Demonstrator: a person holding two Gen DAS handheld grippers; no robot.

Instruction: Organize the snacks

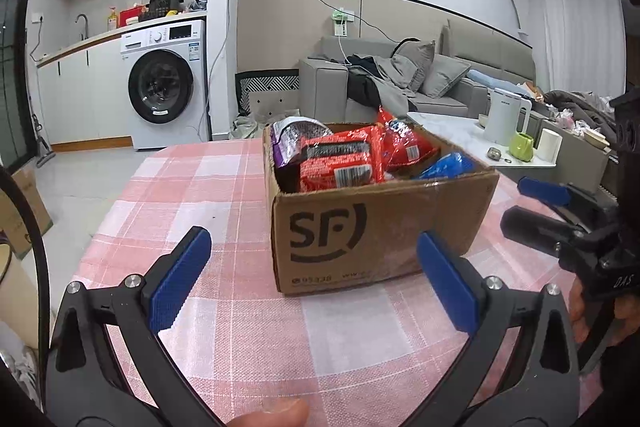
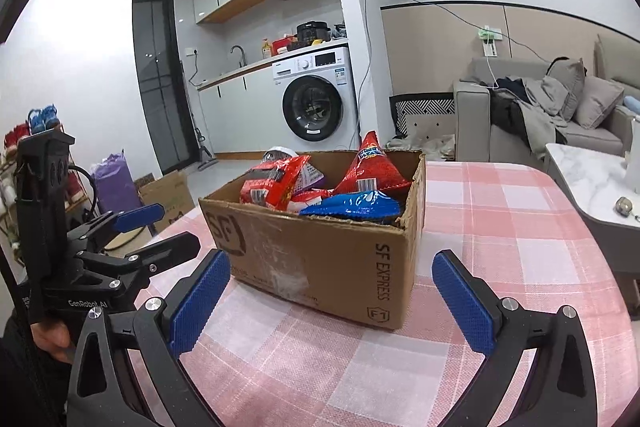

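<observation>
An open cardboard SF box [image 1: 376, 227] stands on the pink checked tablecloth [image 1: 208, 195]; it also shows in the right wrist view [image 2: 320, 259]. It holds snack bags: a red packet [image 1: 340, 163], a second red bag [image 1: 404, 141], a purple bag [image 1: 288, 143] and a blue bag [image 1: 448, 165]. The same red [image 2: 276, 183], red triangular [image 2: 370, 167] and blue [image 2: 352, 205] bags show in the right wrist view. My left gripper [image 1: 316, 279] is open and empty in front of the box. My right gripper [image 2: 332, 299] is open and empty, near the box's corner.
A marble side table [image 1: 460, 139] with a white kettle [image 1: 506, 119], green cup [image 1: 522, 147] and white roll stands to the right. A grey sofa [image 1: 400, 75] and washing machine [image 1: 166, 87] are behind. A cardboard box [image 2: 168, 195] sits on the floor at left.
</observation>
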